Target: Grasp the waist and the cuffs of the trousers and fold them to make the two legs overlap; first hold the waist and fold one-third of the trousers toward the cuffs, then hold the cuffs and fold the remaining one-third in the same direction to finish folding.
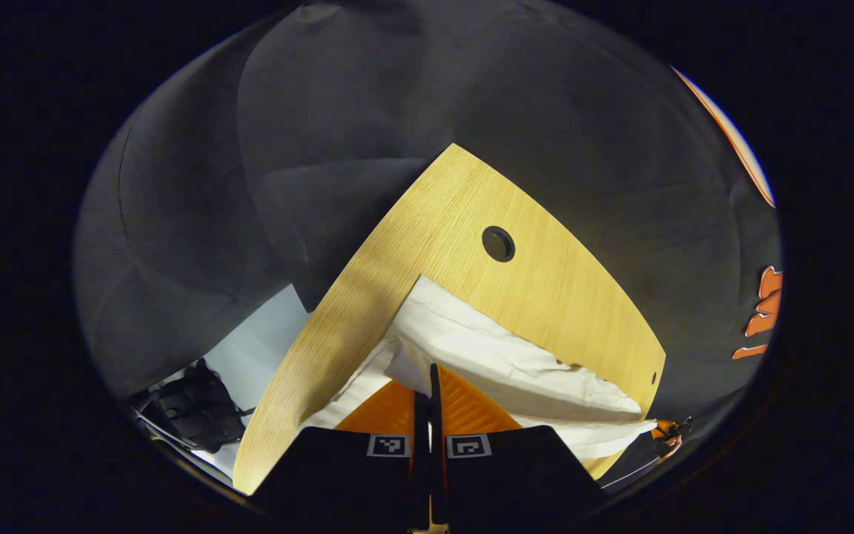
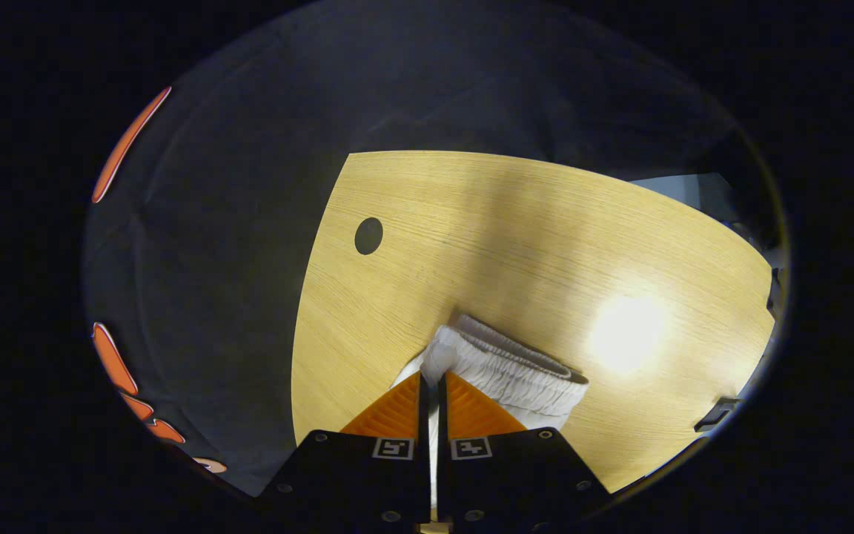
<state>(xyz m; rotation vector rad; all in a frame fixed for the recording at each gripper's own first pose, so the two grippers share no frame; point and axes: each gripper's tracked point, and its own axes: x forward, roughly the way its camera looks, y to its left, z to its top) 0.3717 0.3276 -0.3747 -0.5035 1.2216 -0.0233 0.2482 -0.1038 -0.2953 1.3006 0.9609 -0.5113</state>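
Note:
White trousers (image 1: 501,356) lie on a light wooden table (image 1: 464,215). In the left gripper view my left gripper (image 1: 428,374) is shut on an edge of the white cloth, which rises in a small peak between the fingers; the rest of the cloth spreads away to the right. In the right gripper view my right gripper (image 2: 432,382) is shut on the gathered elastic waist of the trousers (image 2: 505,367), whose ribbed band bunches up just past the fingertips. Each gripper's fingers stand almost closed with only thin fabric between them.
The table has a round cable hole (image 1: 498,244) (image 2: 368,235) near its far corner. Black cloth walls surround the table. A dark bag (image 1: 193,408) lies on the pale floor off the table's left edge. A small dark object (image 2: 716,415) sits at the table's right edge.

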